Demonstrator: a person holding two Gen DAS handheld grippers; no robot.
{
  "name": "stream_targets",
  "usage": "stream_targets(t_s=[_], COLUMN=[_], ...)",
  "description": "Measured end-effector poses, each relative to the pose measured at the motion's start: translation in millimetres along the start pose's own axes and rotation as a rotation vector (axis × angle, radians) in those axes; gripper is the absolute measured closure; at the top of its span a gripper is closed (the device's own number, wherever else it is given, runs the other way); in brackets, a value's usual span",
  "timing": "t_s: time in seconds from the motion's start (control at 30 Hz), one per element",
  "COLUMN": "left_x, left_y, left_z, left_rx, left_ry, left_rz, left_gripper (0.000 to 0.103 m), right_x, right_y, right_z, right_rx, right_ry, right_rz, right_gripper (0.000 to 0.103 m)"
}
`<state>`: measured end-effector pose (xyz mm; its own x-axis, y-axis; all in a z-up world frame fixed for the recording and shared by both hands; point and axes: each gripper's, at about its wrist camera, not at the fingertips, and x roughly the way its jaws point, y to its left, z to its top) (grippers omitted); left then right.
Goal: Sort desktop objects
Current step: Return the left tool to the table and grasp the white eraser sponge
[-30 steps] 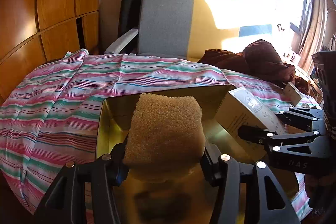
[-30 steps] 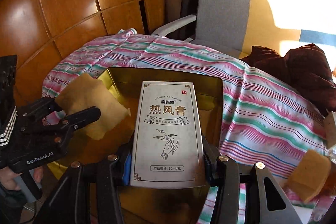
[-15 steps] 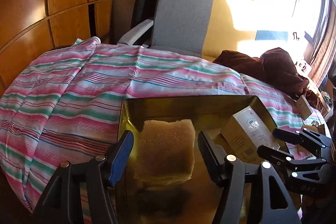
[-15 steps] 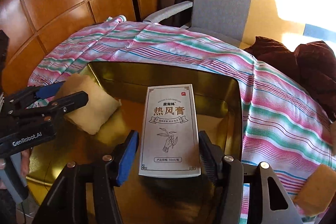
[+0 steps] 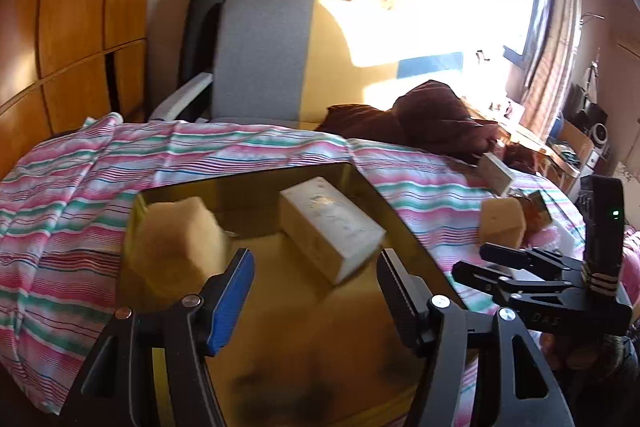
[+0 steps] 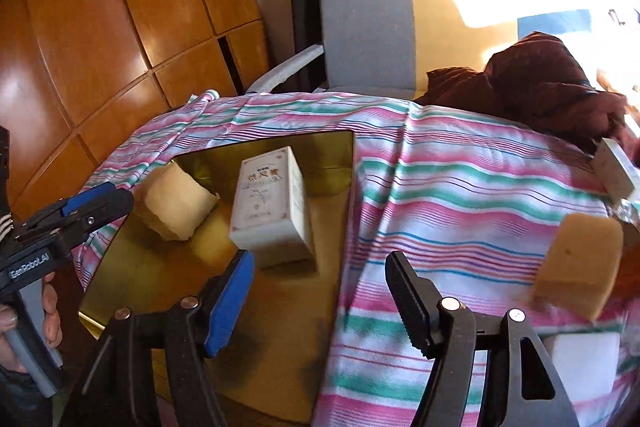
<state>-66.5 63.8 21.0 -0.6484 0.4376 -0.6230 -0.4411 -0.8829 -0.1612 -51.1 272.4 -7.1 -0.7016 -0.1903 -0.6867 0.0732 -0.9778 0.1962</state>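
The sponge (image 5: 178, 247) sits in the gold tray (image 5: 320, 327), just past the left finger of the left gripper (image 5: 316, 287). It looks soft and light, so it will squash if it is squeezed. The flat sides look like the best place to pinch it. The white box (image 5: 332, 227) lies next to it in the tray, ahead of the left gripper's fingers and a bit to the right. It looks stiff and light, with smooth sides that could slip. Its two long sides look best to grab.

From the right gripper (image 6: 320, 291), the box (image 6: 274, 203) is ahead of the blue finger (image 6: 230, 303) and not touching it. A second sponge (image 6: 580, 267) rests on the striped cloth (image 6: 460, 195), out past the black finger on the right. Another small box (image 6: 614, 167) lies farther off on that side.

The left gripper's fingers are apart and hold nothing. The right gripper's fingers are spreading wider, and nothing is between them either. Only the tray and the cloth show in the gap.
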Motion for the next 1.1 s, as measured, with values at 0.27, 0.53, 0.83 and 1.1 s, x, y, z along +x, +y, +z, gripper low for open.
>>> stream_targets(t_s=[0.27, 0.53, 0.83, 1.1], left_x=[7.8, 59.1, 107.6, 133.4], left_y=[-116.1, -215.9, -277.3, -296.1], left_z=[-20.5, -39.8, -52.8, -46.6], left_rx=[0.285, 0.561, 0.805, 0.924], left_ry=[0.048, 0.191, 0.347, 0.417], left_rz=[-0.205, -0.31, -0.346, -0.397], left_gripper=[0.038, 0.038, 0.038, 0.038], right_x=[-54.2, -124.1, -172.3, -185.8], right_y=[-72.1, -140.1, -199.8, -206.8], right_z=[-55.2, -105.5, -133.1, -140.8], right_rx=[0.141, 0.25, 0.371, 0.387], right_ry=[-0.037, -0.112, -0.207, -0.257], right_rz=[-0.113, -0.298, -0.379, -0.361], right_gripper=[0.032, 0.028, 0.025, 0.023])
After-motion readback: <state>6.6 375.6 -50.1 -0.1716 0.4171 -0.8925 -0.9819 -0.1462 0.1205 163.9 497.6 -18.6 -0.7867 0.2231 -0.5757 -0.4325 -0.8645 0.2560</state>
